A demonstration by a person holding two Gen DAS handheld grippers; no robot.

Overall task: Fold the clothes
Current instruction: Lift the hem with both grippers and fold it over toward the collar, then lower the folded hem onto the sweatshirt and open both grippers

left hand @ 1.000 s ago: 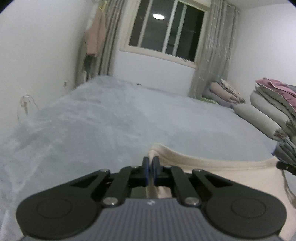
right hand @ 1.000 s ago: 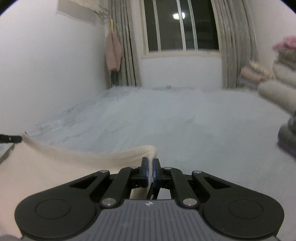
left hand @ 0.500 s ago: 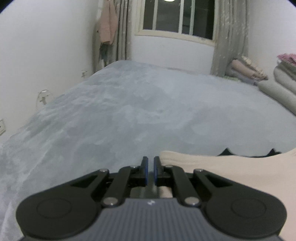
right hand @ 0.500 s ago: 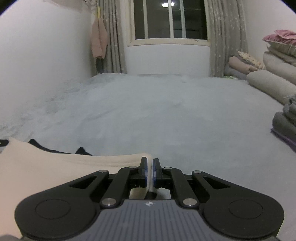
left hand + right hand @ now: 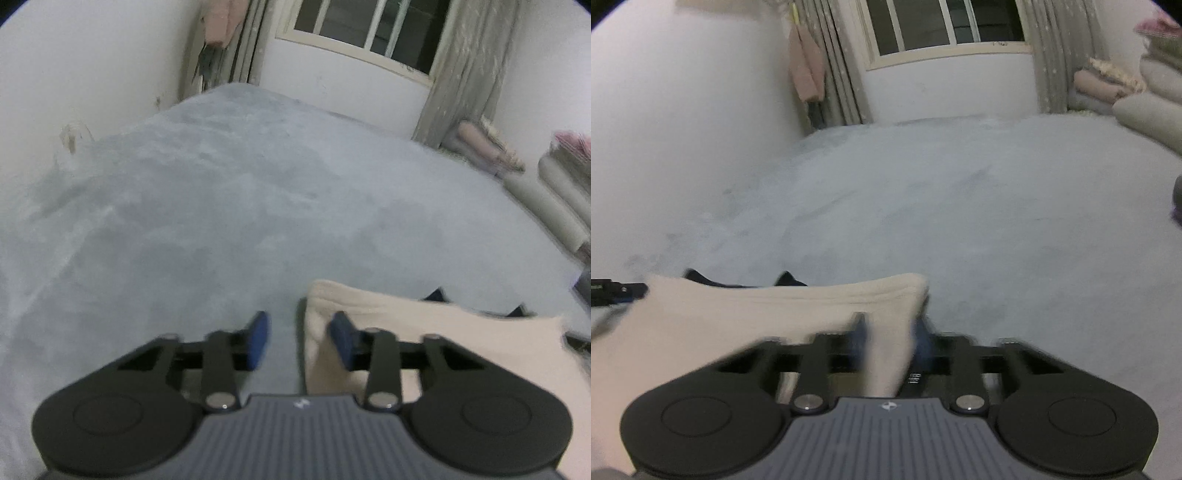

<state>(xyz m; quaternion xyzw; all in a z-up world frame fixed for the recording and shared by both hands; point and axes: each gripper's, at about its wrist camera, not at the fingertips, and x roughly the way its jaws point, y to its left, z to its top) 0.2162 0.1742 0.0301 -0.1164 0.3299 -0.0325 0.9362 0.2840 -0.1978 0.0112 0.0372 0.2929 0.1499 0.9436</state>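
Left gripper: fingers apart, cream garment corner lying between them, unclamped. Right gripper: fingers apart though blurred, the opposite corner of the garment between them. The garment lies on the grey bed, over a dark item. Beyond: stacked bedding, curtains, window

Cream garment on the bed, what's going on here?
A person with a handheld gripper in each hand is folding a cream garment on a grey-blue bed cover. The folded edge lies flat, with a dark garment peeking out beyond it. The left gripper is open at the fold's left corner. The right gripper is blurred but looks open too, with the right corner of the cloth between its parted fingers.
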